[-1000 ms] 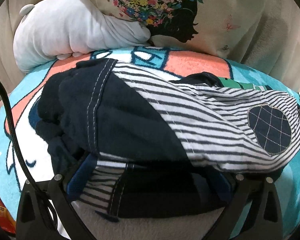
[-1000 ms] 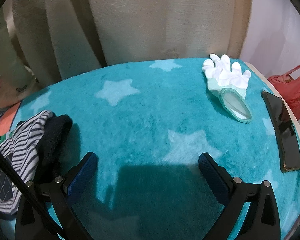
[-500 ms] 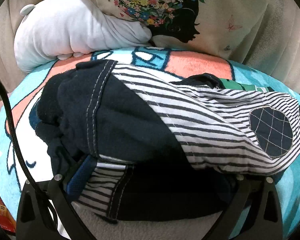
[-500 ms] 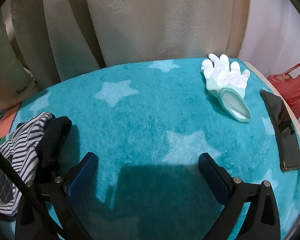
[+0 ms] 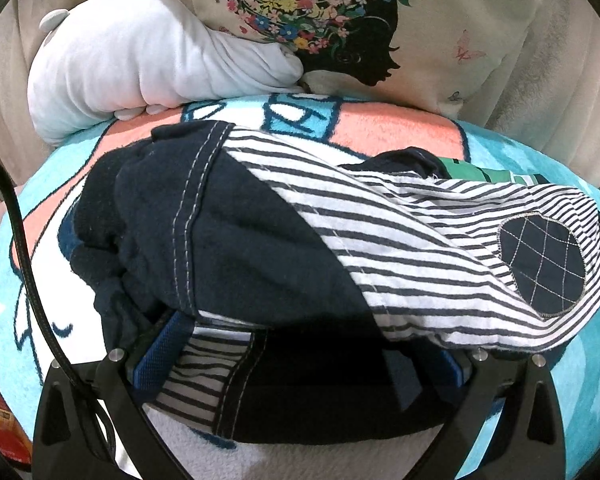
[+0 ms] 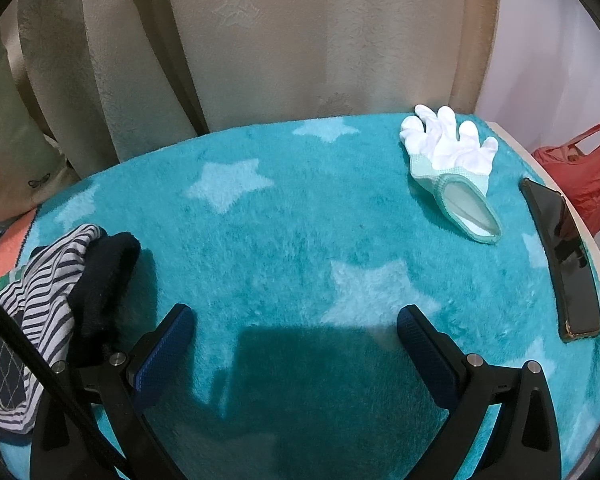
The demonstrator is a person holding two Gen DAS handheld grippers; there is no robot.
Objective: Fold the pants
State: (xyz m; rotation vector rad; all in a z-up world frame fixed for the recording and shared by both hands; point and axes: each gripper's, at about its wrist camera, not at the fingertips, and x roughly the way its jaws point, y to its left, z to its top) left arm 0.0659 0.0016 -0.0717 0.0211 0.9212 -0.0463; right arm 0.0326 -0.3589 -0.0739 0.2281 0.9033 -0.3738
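Observation:
The pants (image 5: 260, 240) are navy with black-and-white striped legs and a round quilted knee patch. They lie bunched on the teal star blanket (image 6: 300, 240). My left gripper (image 5: 304, 360) is open, its fingers spread wide, and the pants are draped over and between them, hiding the fingertips. In the right wrist view the pants (image 6: 40, 300) show at the left edge, beside the left finger. My right gripper (image 6: 296, 328) is open and empty, low over the bare blanket.
A white plush pillow (image 5: 140, 72) and a floral cushion (image 5: 340, 20) lie behind the pants. A white and mint glove (image 6: 448, 168) and a black phone (image 6: 560, 256) lie at the blanket's right. A red bag (image 6: 580, 168) sits beyond the edge. Beige curtains hang behind.
The pants have shifted slightly in the left wrist view. The right gripper has drifted a little, so the glove and phone sit slightly left in its view.

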